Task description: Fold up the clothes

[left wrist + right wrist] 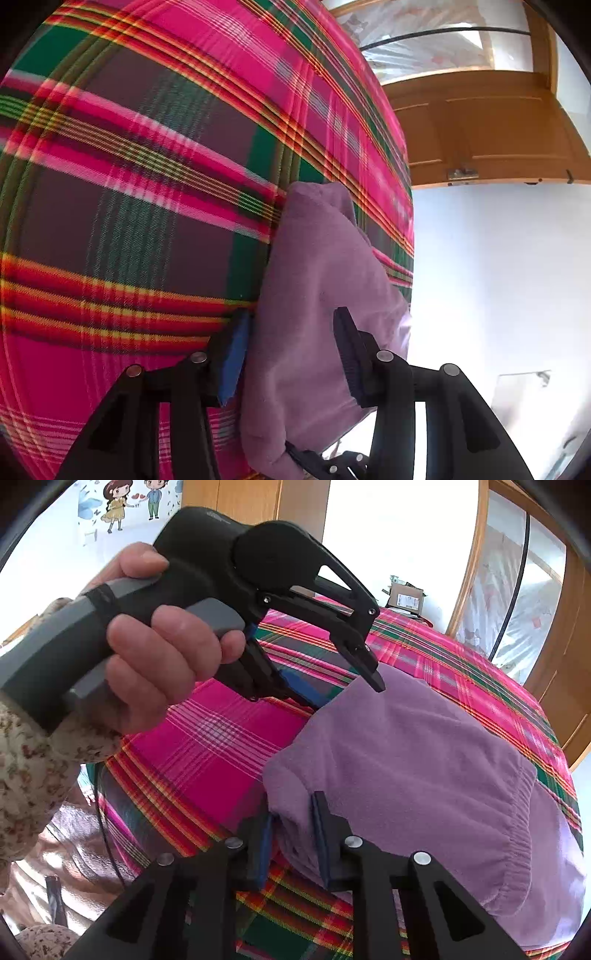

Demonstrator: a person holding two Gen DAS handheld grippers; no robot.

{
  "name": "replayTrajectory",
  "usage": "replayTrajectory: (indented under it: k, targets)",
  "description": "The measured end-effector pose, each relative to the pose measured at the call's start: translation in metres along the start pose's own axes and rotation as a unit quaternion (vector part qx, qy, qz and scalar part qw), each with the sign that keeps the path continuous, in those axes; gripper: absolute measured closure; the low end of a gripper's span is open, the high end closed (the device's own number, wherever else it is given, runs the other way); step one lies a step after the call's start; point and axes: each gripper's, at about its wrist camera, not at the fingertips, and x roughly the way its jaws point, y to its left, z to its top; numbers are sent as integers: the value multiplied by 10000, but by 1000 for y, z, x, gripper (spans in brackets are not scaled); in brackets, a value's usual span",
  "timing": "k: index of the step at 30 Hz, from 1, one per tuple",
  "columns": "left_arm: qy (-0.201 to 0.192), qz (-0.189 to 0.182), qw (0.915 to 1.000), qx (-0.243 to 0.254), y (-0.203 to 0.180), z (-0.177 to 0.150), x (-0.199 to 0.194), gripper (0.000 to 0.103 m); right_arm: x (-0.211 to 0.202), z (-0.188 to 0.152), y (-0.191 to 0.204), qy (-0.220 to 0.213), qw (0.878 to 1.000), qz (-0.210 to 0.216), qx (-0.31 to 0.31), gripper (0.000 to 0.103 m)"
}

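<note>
A purple garment [413,760], soft and fleecy, lies on a bed covered with a pink, green and red plaid cloth [207,746]. In the right wrist view its long axis runs from the far left to the near right, with a gathered elastic hem [517,834] curving along the near right end. The right gripper [291,845] is partly spread, and a fold at the garment's near left corner sits between its two fingers; whether they press it tight cannot be told. The left gripper [291,350] stands wide apart around the garment's far left corner, its blue-padded finger [234,362] beside the fabric on the plaid side and the other finger resting on top of the cloth. A hand [159,664] in a floral sleeve [33,775] holds that left tool's handle.
</note>
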Motion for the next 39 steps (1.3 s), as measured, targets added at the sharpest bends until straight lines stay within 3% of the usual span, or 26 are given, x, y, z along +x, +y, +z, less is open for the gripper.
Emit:
replayTrajectory:
  k: [16, 25, 29, 32, 35, 37, 39]
  targets:
    - [150, -37, 9998, -122, -8, 15, 15, 55, -54, -13, -10, -591, 9966, 272, 505, 86]
    - [227, -188, 9991, -311, -20, 19, 35, 56, -39, -1, -22, -561, 9963, 347, 544, 86]
    - [229, -324, 9980, -482, -13, 22, 34, 70, -32, 4, -27, -548, 9962, 380, 561, 86]
    - [206, -374, 9973, -591, -5, 25, 32, 73, -27, 8, -30, -525, 9963, 397, 557, 86]
    - [155, -274, 9982, -502, -7, 26, 31, 75, -21, 10, -30, -479, 9967, 399, 523, 86]
    - [137, -189, 9991, -340, -22, 34, 45, 85, -17, 12, -30, -449, 9969, 400, 502, 86]
    - [129, -147, 9995, -237, -32, 40, 54, 86, -14, 14, -32, -438, 9968, 409, 521, 86]
